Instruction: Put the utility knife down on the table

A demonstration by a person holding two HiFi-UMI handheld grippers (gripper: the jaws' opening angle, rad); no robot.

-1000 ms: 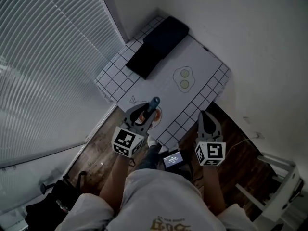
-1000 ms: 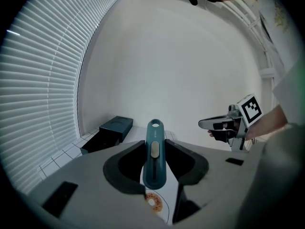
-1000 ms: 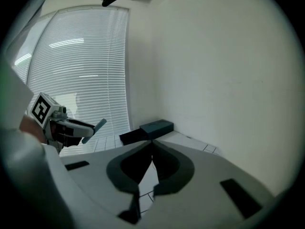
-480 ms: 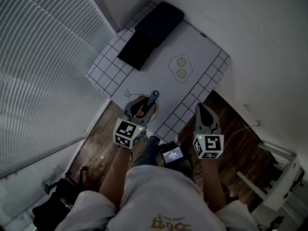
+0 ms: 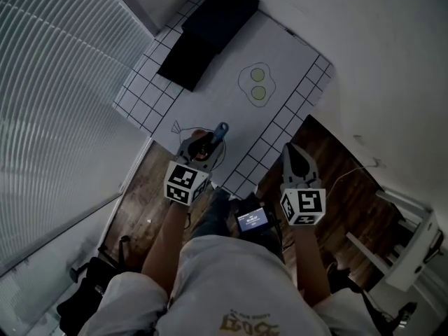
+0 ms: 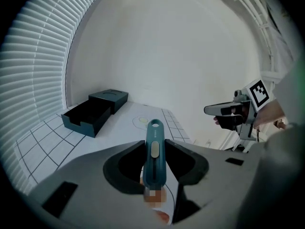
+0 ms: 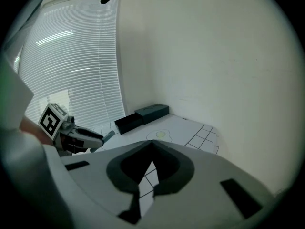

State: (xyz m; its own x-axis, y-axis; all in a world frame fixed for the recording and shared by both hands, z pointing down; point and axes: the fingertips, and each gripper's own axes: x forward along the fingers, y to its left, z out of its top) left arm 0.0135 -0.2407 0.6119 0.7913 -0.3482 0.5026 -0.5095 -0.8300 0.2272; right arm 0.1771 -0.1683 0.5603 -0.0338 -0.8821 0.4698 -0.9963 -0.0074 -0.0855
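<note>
Teal utility knife (image 6: 155, 128), clamped pointing forward in my left gripper (image 6: 155, 146), hovers over the white table (image 5: 217, 82), black open box (image 6: 90, 113) ahead-left of it, while my right gripper (image 7: 151, 156) alongside has its jaws pressed together, empty.

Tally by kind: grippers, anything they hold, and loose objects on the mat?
hand-held gripper: 2 (left hand-held gripper, right hand-held gripper)
utility knife: 1, clamped in the left one
dark box: 1, on the mat
Total: 4
</note>
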